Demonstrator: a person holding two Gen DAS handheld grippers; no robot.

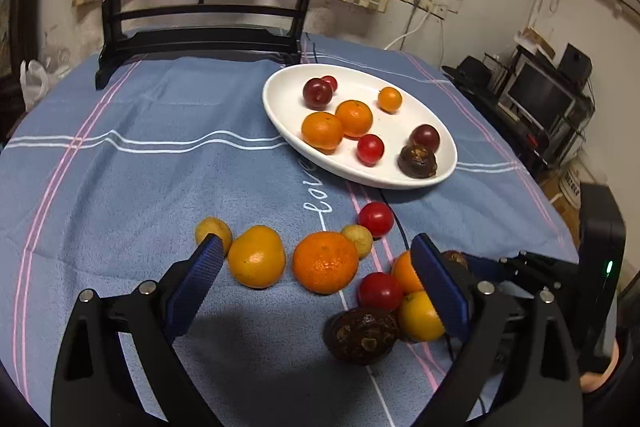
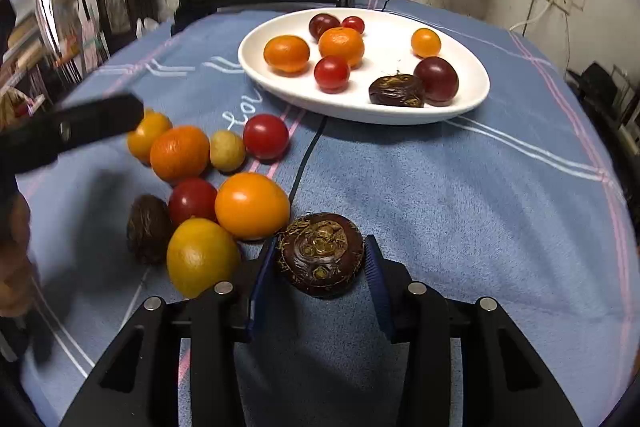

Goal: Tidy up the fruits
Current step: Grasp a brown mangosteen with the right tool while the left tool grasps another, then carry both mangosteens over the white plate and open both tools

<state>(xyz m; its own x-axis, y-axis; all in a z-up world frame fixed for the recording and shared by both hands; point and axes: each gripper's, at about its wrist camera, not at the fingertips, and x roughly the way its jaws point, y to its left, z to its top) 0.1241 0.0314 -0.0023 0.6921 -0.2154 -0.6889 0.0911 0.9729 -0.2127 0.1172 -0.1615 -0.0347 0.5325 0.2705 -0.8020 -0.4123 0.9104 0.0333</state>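
Note:
A white oval plate [image 1: 288,115] [image 2: 468,95] holds several fruits: oranges, red and dark plums, a brown water chestnut. Loose fruits lie on the blue cloth in front of it. My left gripper [image 1: 316,267] is open above an orange mandarin [image 1: 325,262] and a yellow-orange fruit [image 1: 256,257]. My right gripper [image 2: 320,263] is shut on a dark brown water chestnut [image 2: 322,253], low over the cloth; it shows partly behind my left finger [image 1: 454,259]. Another brown water chestnut [image 1: 362,335] [image 2: 148,227] lies beside red and yellow fruits.
A black wooden stand with a round painted screen [image 1: 200,7] stands at the table's back. A dark cable [image 2: 308,155] runs across the cloth from under the plate. Shelves and a monitor [image 1: 540,95] stand right of the table.

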